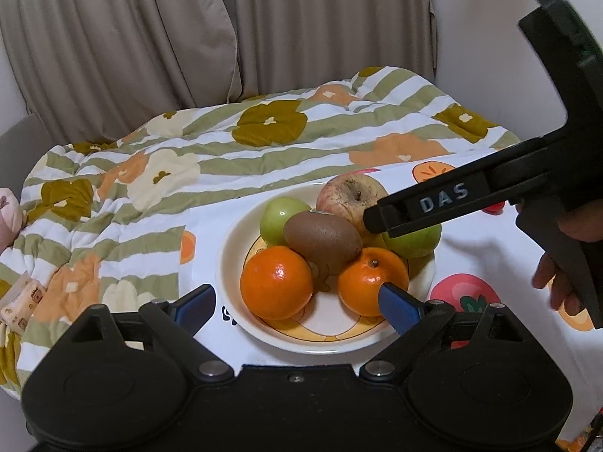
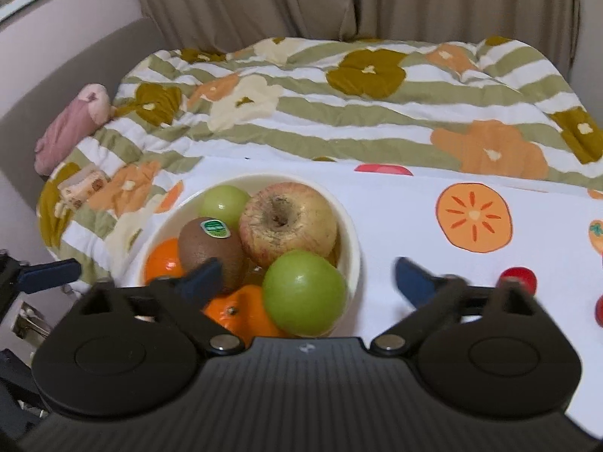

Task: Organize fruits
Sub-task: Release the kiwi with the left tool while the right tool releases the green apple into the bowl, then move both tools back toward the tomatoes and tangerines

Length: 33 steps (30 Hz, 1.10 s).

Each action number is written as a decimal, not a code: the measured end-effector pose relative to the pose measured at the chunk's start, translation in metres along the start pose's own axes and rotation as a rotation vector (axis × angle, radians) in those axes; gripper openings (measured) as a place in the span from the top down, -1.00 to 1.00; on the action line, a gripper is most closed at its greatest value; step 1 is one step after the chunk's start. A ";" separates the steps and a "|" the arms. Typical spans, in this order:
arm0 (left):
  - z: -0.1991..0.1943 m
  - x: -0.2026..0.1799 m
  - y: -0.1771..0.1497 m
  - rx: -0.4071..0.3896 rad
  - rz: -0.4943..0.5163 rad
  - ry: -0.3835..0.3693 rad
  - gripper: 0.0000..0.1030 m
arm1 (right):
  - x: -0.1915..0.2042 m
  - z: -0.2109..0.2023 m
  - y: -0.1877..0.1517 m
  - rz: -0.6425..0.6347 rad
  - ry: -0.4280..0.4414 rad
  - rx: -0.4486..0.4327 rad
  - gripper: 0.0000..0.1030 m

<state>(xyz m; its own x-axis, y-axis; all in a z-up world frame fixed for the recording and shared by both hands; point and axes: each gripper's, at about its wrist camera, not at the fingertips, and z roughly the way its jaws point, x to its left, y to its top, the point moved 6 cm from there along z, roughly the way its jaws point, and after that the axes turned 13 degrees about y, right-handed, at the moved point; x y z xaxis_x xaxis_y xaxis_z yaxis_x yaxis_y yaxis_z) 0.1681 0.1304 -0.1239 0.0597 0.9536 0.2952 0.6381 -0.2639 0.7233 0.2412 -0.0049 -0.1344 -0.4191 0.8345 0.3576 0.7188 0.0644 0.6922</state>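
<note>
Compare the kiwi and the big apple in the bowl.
The kiwi is brown, fuzzy and oval; the apple is pale yellow-red, round and wrinkled. The kiwi is smaller than the apple. The kiwi carries a green sticker, while the apple shows none. The kiwi lies on its side atop the oranges; the apple sits with its hollow up. Both rest in the cream bowl, touching each other.

"DAS" stands on the right gripper.

Both grippers — left, right — jaws wide, empty.
</note>
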 end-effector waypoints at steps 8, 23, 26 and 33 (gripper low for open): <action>-0.009 0.001 0.005 -0.012 -0.026 0.019 -0.86 | 0.004 -0.012 0.001 -0.025 0.002 -0.009 -1.00; -0.055 -0.015 0.025 -0.030 -0.081 0.040 -0.86 | 0.005 -0.096 0.009 -0.047 -0.023 -0.045 -1.00; -0.066 -0.023 0.031 -0.038 -0.098 0.037 -0.86 | -0.002 -0.119 0.008 -0.034 -0.026 -0.061 -1.00; -0.084 -0.054 0.046 -0.069 -0.105 0.021 -0.86 | -0.033 -0.166 -0.003 -0.011 -0.087 -0.101 -1.00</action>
<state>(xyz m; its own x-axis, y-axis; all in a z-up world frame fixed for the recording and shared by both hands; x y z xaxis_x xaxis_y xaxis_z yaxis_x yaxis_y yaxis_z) 0.1295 0.0548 -0.0539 -0.0211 0.9736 0.2274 0.5857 -0.1723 0.7920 0.1606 -0.1237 -0.0447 -0.3734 0.8789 0.2969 0.6534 0.0220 0.7567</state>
